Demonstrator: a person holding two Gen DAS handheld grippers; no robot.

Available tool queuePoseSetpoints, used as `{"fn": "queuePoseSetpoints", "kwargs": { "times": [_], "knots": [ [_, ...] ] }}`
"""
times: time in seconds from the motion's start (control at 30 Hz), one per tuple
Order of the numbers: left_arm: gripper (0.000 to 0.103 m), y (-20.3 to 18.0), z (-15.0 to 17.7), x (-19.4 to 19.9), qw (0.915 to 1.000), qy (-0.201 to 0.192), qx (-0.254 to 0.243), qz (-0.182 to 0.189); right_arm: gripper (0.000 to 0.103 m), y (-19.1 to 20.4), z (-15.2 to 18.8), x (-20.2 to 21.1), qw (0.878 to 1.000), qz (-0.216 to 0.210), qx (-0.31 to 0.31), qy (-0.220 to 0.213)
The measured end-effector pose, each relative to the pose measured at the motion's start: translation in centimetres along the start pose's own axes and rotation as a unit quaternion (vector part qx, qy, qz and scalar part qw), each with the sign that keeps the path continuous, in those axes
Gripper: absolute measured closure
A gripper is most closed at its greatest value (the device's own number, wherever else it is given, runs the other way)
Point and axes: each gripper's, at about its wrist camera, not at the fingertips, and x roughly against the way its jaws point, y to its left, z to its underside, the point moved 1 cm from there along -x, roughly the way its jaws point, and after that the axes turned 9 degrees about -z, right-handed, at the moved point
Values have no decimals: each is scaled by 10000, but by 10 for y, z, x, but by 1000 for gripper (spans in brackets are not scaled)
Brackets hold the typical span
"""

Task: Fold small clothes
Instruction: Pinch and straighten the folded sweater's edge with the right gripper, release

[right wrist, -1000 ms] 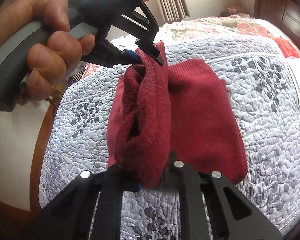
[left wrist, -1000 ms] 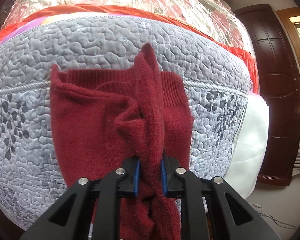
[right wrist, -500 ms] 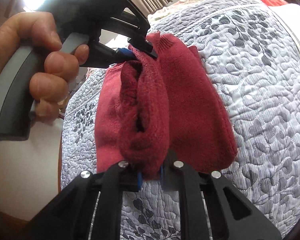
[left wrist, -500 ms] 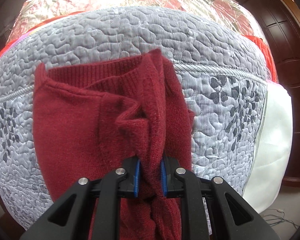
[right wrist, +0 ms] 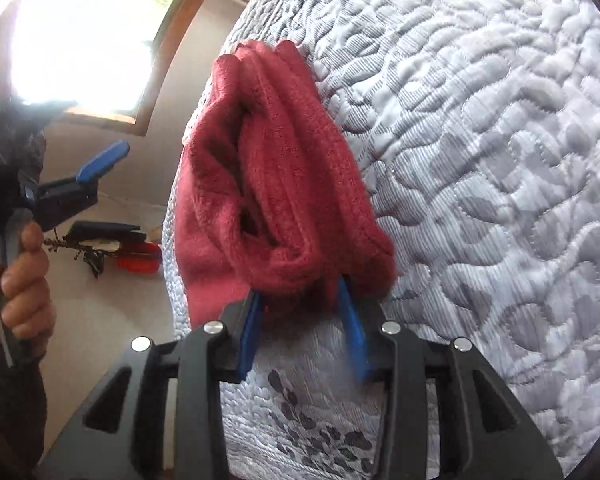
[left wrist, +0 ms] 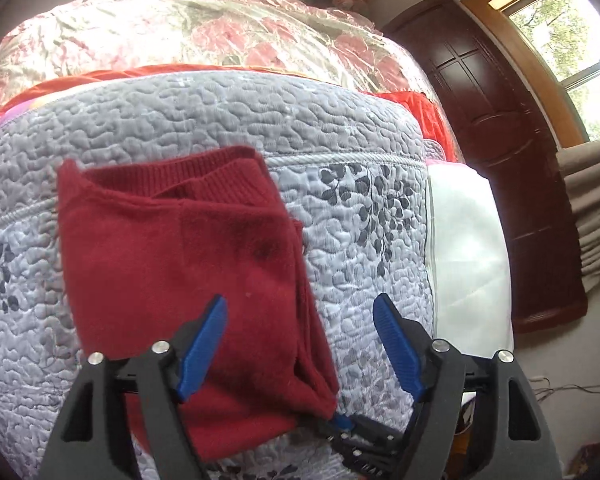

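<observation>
A dark red knitted garment lies folded flat on the grey quilted bed cover, ribbed hem at the far end. My left gripper hovers open over its near right edge, with nothing between the blue pads. In the right wrist view the same garment is bunched in thick folds just beyond my right gripper. Its jaws stand apart around the near end of the fold, and one finger is blurred. The right gripper's fingertips show under the garment's near corner. A hand holds the left gripper at the far left.
A floral bedspread in plastic lies at the back of the bed, with an orange layer under it. A white sheet marks the bed's right edge. Beyond are a dark wooden door, a curtain and a window. Red items lie on the floor.
Both grippers were shut on the raised fold of the garment. Now the left has let go and pulled back, the garment lies flat, and the right jaws have spread apart.
</observation>
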Motion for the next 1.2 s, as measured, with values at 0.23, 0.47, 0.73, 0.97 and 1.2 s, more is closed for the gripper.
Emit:
{"fn": "queuePoseSetpoints", "kwargs": {
  "times": [0.23, 0.47, 0.73, 0.97, 1.2],
  "knots": [
    [27, 73, 96, 22, 9995, 170, 263, -100, 53, 65, -16, 15, 9791, 666, 1888, 343],
    [27, 87, 136, 8, 9974, 496, 520, 7, 83, 74, -27, -52, 9391, 1069, 2860, 1576],
    [27, 46, 118, -5, 9968, 659, -323, 316, 97, 32, -55, -9, 9723, 545, 1688, 1523],
    [27, 44, 125, -66, 9903, 1299, -494, 7, 78, 19, -52, -14, 9795, 135, 1145, 1653],
    [27, 60, 127, -63, 9920, 1233, -218, 162, 52, 68, -102, -19, 9818, -56, 1359, 1324]
  ]
}}
